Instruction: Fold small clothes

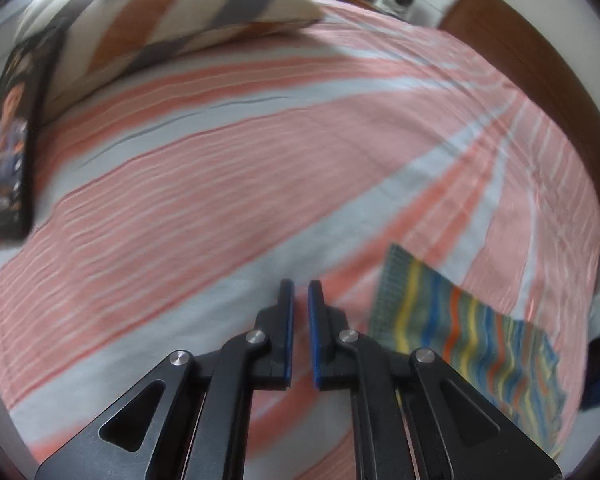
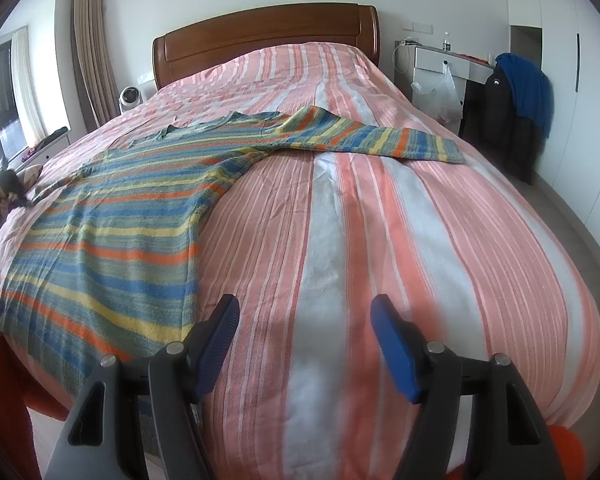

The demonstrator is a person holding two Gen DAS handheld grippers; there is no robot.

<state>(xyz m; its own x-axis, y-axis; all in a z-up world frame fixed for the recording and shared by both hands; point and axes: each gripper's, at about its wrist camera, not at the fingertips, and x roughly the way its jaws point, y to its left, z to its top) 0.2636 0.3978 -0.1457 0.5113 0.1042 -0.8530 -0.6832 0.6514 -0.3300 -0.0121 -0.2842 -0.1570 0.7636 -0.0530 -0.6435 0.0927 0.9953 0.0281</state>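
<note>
A long-sleeved sweater with blue, yellow, orange and green stripes lies spread flat on the left part of the bed, one sleeve stretched out to the right. My right gripper is open and empty above the bed's near end, just right of the sweater's hem. My left gripper is nearly shut with nothing between its pads, above the bedspread; part of the sweater lies to its right. The left gripper also shows in the right wrist view at the sweater's far left edge.
The bed has a pink and white striped cover and a wooden headboard. A striped pillow and a dark phone-like screen lie at one side. A white desk, a chair with jackets and a fan stand beside the bed.
</note>
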